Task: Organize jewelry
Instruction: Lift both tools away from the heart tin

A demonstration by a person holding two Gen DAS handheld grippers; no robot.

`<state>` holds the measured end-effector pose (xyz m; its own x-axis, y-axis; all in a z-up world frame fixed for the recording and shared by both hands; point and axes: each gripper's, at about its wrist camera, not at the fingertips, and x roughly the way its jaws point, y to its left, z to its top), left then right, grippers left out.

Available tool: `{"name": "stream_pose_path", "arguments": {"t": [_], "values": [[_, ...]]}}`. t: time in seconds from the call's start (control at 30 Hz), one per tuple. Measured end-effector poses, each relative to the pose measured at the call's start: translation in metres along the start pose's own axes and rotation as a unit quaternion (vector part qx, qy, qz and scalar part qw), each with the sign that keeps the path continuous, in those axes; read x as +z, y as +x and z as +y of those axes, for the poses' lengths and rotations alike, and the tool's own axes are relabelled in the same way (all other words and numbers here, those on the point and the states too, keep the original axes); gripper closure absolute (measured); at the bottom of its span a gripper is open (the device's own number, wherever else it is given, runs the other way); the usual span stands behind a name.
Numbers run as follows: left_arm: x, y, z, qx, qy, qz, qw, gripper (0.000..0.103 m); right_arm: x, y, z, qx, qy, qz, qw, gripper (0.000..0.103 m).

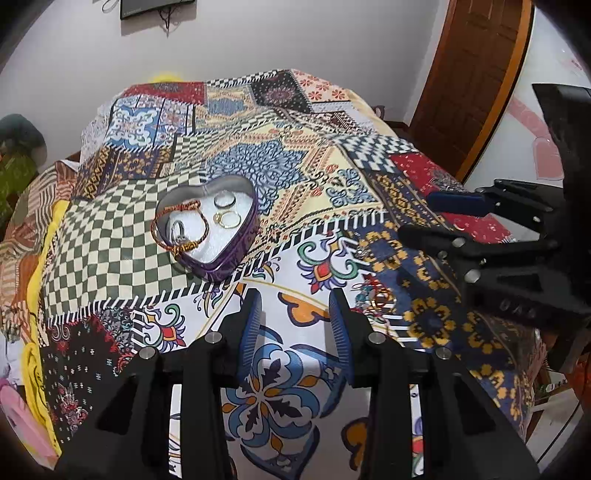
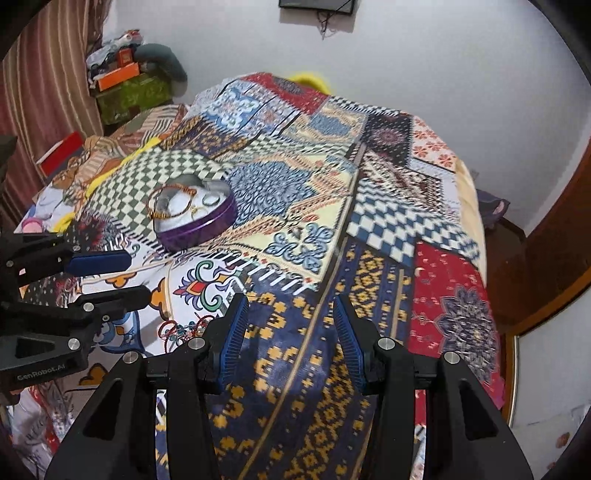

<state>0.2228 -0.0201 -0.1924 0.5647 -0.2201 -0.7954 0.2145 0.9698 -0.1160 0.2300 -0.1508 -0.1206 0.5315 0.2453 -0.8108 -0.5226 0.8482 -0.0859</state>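
Dark wall-mounted screen (image 2: 317, 5) cut off by the top edge; loose jewelry (image 1: 376, 295) on the patchwork bedspread (image 1: 280, 155) too tangled to name; heart-shaped tin (image 2: 199, 225) smeared by blur, contents indistinct

Each hand-held gripper (image 1: 295, 314) has black arms, silver screws and ribbed blue pads (image 2: 236, 332).

A purple heart-shaped metal tin (image 1: 218, 236) stands open on the patchwork bed cover, beyond the left tongs (image 1: 295, 317) and off to their left. On its white lining lie a silver ring (image 1: 225, 200), two thin gold rings (image 1: 227, 219) touching each other, and a red-and-gold braided cord bracelet (image 1: 181, 229) looped along its left wall. A small tangle of red and teal beaded jewelry (image 1: 375, 295) lies loose on the cover just right of the left tongs' right tip, between both tongs.
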Motion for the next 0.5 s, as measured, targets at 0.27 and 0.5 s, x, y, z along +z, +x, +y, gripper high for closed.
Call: {"name": "stream_pose_path", "arguments": {"t": [0.27, 0.5], "values": [[-0.004, 0.006, 0.012, 0.000, -0.007, 0.000, 1.0000, 0.066, 0.003, 0.033, 0.012, 0.050, -0.013, 0.038, 0.998, 0.070], [-0.004, 0.004, 0.012, -0.010, -0.012, -0.005, 0.9999, 0.066, 0.001, 0.036, 0.014, 0.059, -0.020, 0.041, 0.997, 0.094]]}}
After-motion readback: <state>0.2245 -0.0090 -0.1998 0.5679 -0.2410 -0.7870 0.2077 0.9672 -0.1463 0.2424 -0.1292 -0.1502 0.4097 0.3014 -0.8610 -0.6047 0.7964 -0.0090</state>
